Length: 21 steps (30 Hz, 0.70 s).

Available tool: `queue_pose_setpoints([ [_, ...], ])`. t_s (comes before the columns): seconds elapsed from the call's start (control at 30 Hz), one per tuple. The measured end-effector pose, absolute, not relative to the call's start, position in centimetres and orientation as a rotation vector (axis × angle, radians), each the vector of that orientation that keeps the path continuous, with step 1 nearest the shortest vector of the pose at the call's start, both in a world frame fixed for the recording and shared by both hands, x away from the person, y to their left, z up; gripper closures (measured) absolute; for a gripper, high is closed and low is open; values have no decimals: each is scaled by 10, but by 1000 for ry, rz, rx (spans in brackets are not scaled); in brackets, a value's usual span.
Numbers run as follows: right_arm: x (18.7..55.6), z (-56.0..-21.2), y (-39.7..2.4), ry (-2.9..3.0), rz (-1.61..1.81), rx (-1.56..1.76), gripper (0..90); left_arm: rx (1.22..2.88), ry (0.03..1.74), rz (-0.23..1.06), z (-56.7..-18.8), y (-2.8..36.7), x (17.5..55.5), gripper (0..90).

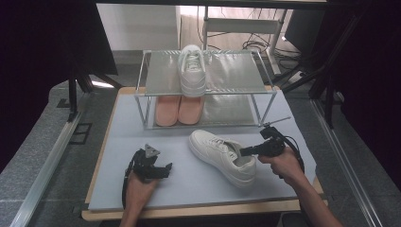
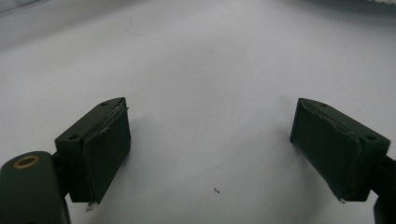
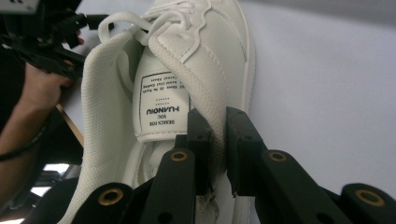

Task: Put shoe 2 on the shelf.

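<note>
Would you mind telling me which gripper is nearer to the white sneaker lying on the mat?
Right. The right gripper is clamped on the collar of the white sneaker; the left gripper rests open on the mat, apart from the shoe's toe side.

We see soft overhead light on the mat, dark vignetted corners, bright window glare top centre, slightly blurry close-ups.
</note>
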State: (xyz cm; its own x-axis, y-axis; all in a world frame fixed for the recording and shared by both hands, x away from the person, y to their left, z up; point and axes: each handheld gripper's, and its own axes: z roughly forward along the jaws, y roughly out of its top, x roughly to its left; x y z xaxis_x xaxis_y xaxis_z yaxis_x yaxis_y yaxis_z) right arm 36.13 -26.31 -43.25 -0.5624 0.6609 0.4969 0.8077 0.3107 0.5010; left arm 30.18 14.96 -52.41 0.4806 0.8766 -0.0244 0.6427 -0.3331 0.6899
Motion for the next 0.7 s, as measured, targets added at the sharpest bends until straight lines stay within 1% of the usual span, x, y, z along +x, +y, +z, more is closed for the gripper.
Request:
queue_pose_setpoints([
  [0.3,362,-426,-275,-2262,-1174,-1348,813,2088,1250,471,-524,150,302,124],
  [0.7,361,-403,-294,-2183,-1255,-1369,809,2091,1247,472,-524,150,302,124],
])
